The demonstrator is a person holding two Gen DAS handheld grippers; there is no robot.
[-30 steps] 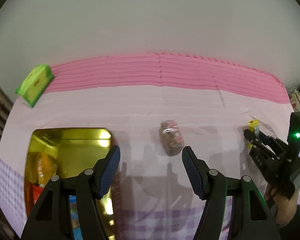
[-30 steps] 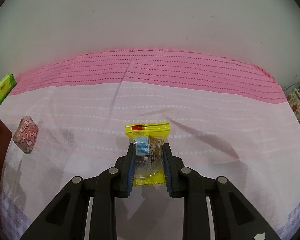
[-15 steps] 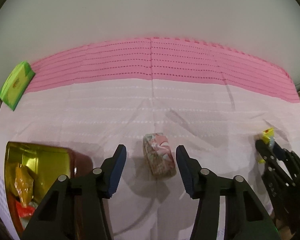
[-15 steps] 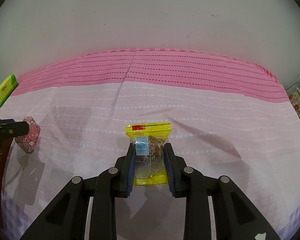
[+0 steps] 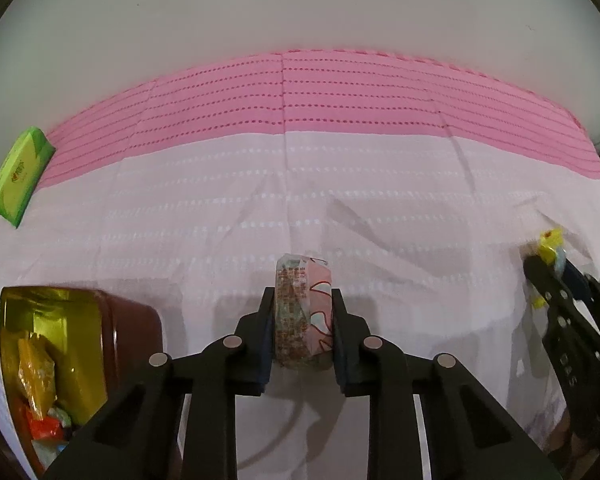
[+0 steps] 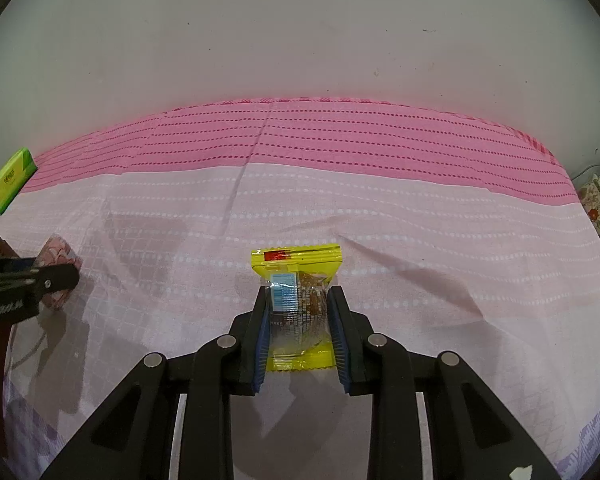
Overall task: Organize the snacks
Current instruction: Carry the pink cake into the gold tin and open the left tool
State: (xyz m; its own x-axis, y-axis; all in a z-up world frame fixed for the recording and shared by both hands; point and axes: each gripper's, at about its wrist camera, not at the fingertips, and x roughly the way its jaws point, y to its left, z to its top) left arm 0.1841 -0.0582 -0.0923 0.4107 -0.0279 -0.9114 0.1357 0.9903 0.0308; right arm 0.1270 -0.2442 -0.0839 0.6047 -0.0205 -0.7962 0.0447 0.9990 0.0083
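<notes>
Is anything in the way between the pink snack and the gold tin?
Nothing visible. The left gripper is shut on the pink snack, and only bare pink cloth lies between it and the open gold tin.

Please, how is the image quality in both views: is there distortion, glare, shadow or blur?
Left wrist view: strong fisheye bending, dark corners; glare on the gold lining of the tin; the right gripper at the edge looks smeared. Right wrist view: the same bending; soft shadows on the pink cloth; the yellow snack packet is sharp.

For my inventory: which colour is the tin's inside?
Shiny gold, the tin; left wrist view shows it best.
</notes>
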